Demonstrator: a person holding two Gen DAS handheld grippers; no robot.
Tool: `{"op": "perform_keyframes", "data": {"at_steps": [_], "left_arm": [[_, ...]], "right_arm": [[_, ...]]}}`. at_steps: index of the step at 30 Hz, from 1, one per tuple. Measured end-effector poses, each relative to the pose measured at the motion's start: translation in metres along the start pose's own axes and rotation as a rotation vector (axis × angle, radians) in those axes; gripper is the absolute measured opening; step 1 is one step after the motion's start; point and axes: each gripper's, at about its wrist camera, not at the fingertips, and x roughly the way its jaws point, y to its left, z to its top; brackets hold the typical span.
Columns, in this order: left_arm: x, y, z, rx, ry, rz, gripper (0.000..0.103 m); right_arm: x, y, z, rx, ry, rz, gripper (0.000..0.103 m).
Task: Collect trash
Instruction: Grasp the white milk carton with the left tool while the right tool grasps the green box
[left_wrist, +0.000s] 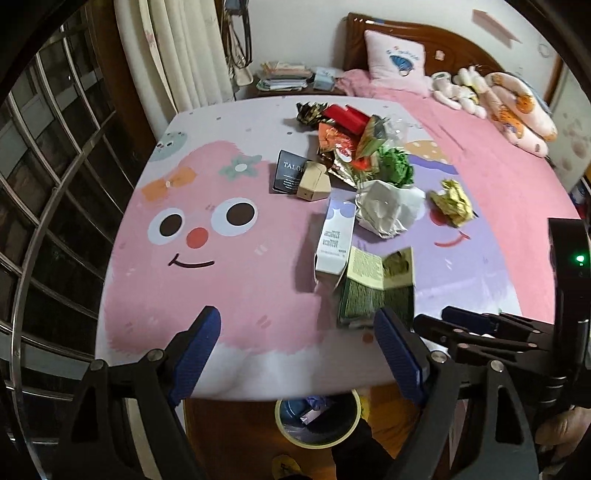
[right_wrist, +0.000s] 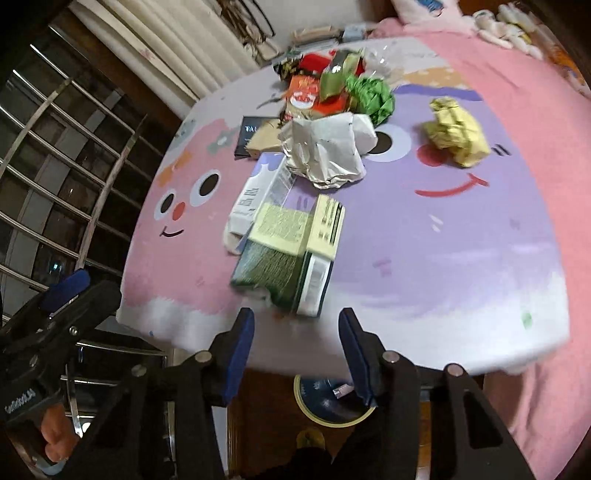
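Cartoon-print table w/ trash pile, left claw spread wide, right claw half-spread, both empty, green box just ahead

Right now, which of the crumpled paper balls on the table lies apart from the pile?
The yellow paper ball: it sits alone on the purple part of the cloth, while the white one and green one touch the trash pile.
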Motion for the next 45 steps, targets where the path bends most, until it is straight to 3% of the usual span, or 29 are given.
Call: {"op": "perform_keyframes", "data": {"at_steps": [6,9,11,33,36,43,45], "left_arm": [[0.028,-0.01,0.017,-0.037,0.03,0.038,0.084],[0.034,-0.01,0.023,-0.051,0.039,0.049,0.084],[0.039,-0.011,0.026,-0.06,0.045,0.056,0.084],[0.122,-0.034,0.066,-0.001,0.146,0.027,0.083],[0.137,-0.034,0.068,-0.002,0.181,0.012,0.072],[0.158,-0.033,0.071,-0.028,0.227,-0.013,0.059],[0.161,-0.033,0.072,-0.036,0.24,-0.025,0.045]], "right_arm": [[0.041,-0.017,0.03,0.006,0.082,0.069,0.047],[0.053,-0.02,0.037,0.002,0.116,0.107,0.03],[0.058,-0.021,0.04,-0.002,0.122,0.135,0.029],[0.015,-0.062,0.057,-0.059,0.053,0.088,0.025],[0.012,-0.067,0.055,-0.053,0.049,0.08,0.025],[0.012,-0.077,0.051,-0.04,0.052,0.074,0.025],[0.012,-0.079,0.05,-0.039,0.052,0.074,0.025]]}}
